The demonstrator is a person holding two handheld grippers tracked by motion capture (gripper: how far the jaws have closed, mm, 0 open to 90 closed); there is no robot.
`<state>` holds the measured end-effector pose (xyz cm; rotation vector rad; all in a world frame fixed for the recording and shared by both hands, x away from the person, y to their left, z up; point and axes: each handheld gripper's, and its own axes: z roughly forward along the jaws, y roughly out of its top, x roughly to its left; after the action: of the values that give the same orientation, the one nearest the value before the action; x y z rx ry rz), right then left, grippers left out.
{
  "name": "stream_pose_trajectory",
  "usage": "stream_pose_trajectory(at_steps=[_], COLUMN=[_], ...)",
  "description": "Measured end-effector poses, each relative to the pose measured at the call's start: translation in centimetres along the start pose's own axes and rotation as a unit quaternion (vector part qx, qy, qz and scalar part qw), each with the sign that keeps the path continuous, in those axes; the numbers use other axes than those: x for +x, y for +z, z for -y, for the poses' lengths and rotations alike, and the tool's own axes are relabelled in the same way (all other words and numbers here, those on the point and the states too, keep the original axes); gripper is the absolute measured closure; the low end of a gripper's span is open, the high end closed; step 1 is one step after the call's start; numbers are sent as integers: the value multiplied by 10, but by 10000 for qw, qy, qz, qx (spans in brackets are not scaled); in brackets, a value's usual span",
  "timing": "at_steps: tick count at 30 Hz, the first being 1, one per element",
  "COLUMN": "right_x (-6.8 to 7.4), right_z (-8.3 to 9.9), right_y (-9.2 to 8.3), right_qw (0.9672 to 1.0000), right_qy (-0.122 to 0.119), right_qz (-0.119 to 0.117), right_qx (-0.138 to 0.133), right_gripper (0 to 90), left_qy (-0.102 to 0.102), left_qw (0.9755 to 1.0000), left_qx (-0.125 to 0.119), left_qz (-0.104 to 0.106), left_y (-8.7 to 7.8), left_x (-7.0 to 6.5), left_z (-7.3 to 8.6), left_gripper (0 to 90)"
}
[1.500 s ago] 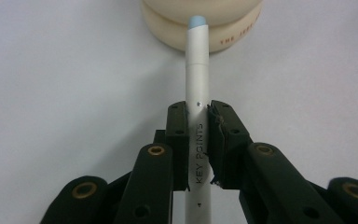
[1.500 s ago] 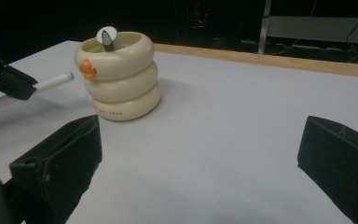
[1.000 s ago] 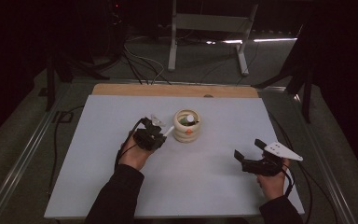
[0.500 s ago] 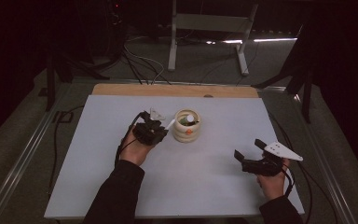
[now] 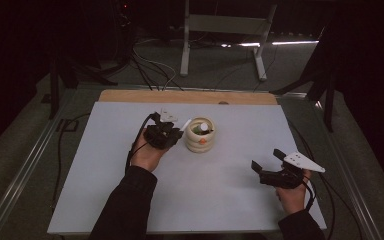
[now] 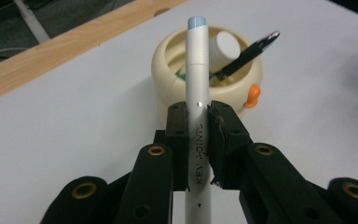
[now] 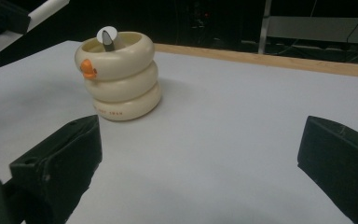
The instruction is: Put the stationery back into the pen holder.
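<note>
Clamping a white pen (image 6: 196, 93), the left hand-held gripper (image 6: 198, 135) nears the holder (image 6: 168, 74).

Worktop (image 5: 230, 200): flat white board, with a wooden strip (image 5: 190, 96) along its far edge. One item stands directly on it: a cream ringed holder (image 5: 200, 136) with an orange knob, upright, just beyond the left jaws and well ahead of the right jaws. Its contents, possibly pens, are unclear.
</note>
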<state>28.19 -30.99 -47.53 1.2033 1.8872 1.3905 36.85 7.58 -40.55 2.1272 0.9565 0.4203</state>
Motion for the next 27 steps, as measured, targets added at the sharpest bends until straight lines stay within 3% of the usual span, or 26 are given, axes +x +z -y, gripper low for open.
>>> stream_pose_trajectory(at_steps=[27], right_x=[0], right_z=[0], right_y=[0], right_qw=[10000], right_qy=[3], right_qz=[-1], right_qx=[1], right_gripper=[1], left_qy=[53], left_qw=[9988], left_qx=[-487], left_qz=[5], left_y=[2], left_x=[1], left_z=[-21], left_gripper=[794])
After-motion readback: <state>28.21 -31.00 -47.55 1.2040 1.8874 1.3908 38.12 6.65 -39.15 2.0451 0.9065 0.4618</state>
